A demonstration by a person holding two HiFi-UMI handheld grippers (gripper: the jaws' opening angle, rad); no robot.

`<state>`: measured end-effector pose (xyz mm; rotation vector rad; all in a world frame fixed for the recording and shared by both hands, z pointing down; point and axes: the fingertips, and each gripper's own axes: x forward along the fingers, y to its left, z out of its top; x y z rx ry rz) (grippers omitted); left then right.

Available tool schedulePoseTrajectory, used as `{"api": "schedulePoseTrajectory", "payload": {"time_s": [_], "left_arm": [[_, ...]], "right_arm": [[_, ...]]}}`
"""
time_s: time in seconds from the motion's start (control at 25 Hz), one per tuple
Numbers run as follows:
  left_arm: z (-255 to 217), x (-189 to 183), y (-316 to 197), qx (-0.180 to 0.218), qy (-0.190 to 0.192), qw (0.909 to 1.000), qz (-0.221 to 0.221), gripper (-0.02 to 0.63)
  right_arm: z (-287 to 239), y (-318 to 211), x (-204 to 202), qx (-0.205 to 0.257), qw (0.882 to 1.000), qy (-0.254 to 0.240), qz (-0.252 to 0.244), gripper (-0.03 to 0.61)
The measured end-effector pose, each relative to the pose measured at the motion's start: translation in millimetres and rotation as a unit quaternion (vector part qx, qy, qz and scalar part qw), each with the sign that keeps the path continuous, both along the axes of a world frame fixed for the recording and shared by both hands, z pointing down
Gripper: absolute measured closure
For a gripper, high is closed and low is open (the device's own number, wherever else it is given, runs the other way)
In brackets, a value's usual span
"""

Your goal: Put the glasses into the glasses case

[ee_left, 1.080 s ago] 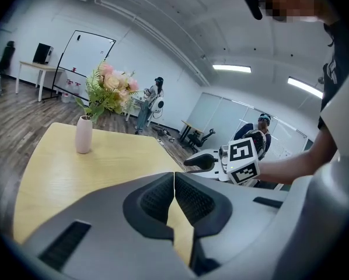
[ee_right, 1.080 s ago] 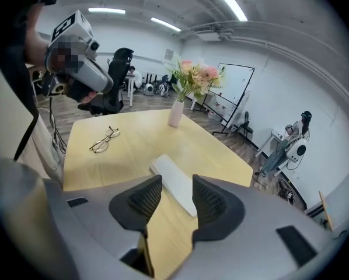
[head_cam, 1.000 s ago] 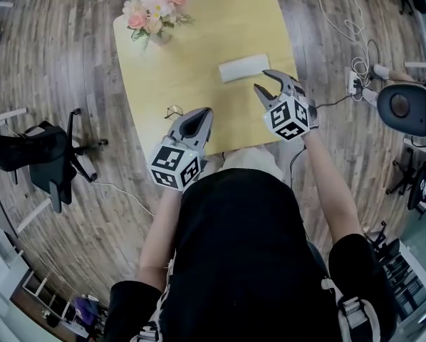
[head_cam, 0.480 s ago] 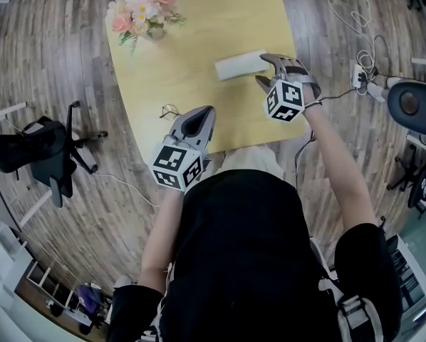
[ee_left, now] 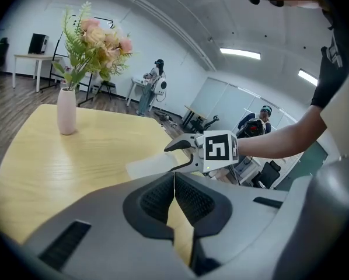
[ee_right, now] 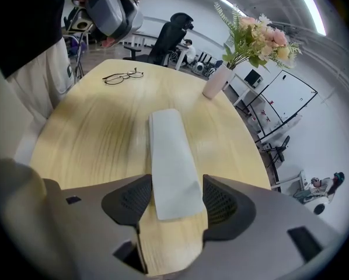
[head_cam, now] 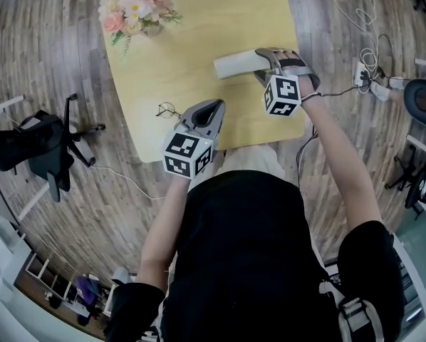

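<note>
The thin-rimmed glasses (head_cam: pixel 169 110) (ee_right: pixel 123 76) lie folded-out near the left edge of the yellow table (head_cam: pixel 199 20). The pale grey glasses case (head_cam: pixel 238 63) (ee_right: pixel 173 162) (ee_left: pixel 148 167) lies closed at the right side. My right gripper (head_cam: pixel 263 63) (ee_right: pixel 174 200) points down over the case's near end; its jaws are opening and stand either side of the case without pressing on it. My left gripper (head_cam: pixel 211 106) (ee_left: pixel 174 182) is shut and empty, hanging over the table just right of the glasses.
A pink vase of flowers (head_cam: pixel 134 9) (ee_left: pixel 66 109) (ee_right: pixel 215 80) stands at the far left corner. A dark chair (head_cam: pixel 35 148) sits on the floor left of the table; cables and a power strip (head_cam: pixel 359 73) lie to the right.
My right gripper has dropped onto the case's end, rolled, and spread its jaws wider. The left gripper has sunk and edged forward toward the glasses.
</note>
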<state>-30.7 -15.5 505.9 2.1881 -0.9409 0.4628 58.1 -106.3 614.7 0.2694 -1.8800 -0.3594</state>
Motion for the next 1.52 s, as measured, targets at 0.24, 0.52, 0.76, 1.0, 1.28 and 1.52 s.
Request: {"api": "schedulePoseTrajectory", "payload": {"time_s": [0.24,0.52,0.76,1.0,1.28,1.52], "left_arm": [[17.9,11.1,-5.4,-0.019,-0.004,0.9998,0.008,0.591],[43.3,20.1,-12.6,-0.03,-0.024,0.999,0.02,0.591],[64.2,23.6,-26.9,-0.037,-0.045,0.9981,0.019,0.591],[80.9,20.5,-44.4,-0.042,-0.062,0.9972,0.001,0.591],[99.3,17.9,-59.0,-0.059,-0.074,0.9953,-0.018,0.591],[105.2,17.8,-67.8,-0.064,-0.071,0.995,-0.028,0.591]], "right_arm": [[-0.2,0.4,-0.2,-0.026,1.0,-0.011,0.007,0.305],[-1.3,5.5,-3.6,-0.064,0.997,-0.024,0.029,0.313],[-3.6,1.9,-5.3,-0.099,0.993,-0.045,0.051,0.319],[-5.1,-0.5,-5.6,-0.118,0.991,-0.047,0.051,0.32],[-6.5,-4.4,-6.5,-0.151,0.986,-0.051,0.055,0.321],[-8.2,-5.9,-7.0,-0.16,0.984,-0.056,0.055,0.321]]}}
